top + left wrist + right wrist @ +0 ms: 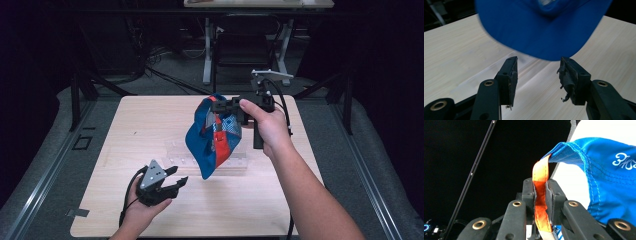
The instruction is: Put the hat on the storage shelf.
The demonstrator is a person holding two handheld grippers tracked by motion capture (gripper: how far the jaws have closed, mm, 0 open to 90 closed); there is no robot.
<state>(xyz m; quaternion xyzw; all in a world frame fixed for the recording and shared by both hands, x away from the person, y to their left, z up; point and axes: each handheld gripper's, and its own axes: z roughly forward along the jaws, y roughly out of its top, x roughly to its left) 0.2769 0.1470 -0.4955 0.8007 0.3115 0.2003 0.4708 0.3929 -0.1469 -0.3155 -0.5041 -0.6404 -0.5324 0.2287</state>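
Both arms are bare, with no sleeve showing. The left gripper is black, topped by a grey three-cornered plate with small dark holes, and a black cable loops from its near side. The right gripper is black too, with a grey plate on its far side and a black cable curving off it. Close up, the jaws are matt black bars with brass-ringed pivot holes; the left pads carry frayed, peeling black tape.
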